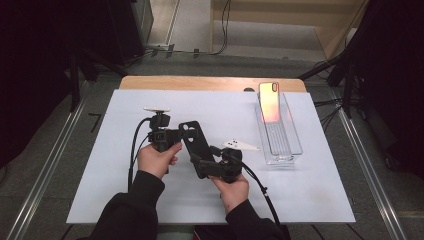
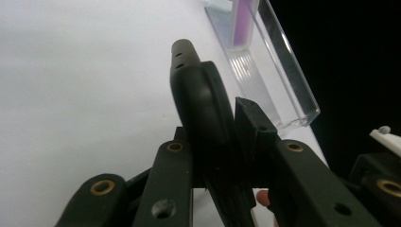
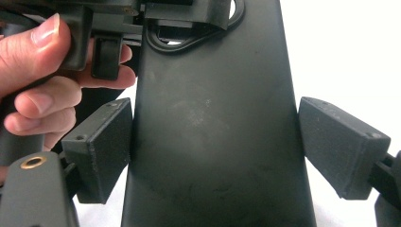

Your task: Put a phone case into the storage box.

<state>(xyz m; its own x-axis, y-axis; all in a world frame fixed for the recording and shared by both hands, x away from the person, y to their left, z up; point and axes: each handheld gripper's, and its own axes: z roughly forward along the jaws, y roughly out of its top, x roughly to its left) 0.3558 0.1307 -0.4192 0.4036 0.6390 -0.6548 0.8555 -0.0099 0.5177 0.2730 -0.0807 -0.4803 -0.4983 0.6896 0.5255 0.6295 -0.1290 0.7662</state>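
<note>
I see a matte black phone case [image 1: 194, 144] held above the white table [image 1: 310, 200], near its middle. Its long axis runs far-left to near-right, camera cutout at the far end. My left gripper [image 2: 227, 142] has its jaws clamped on that cutout end. My right gripper [image 3: 215, 151] straddles the near end, jaws spread, one pad touching an edge, the other apart. A clear tray [image 1: 287, 150] holding a phone [image 1: 270, 102] sits far right.
</note>
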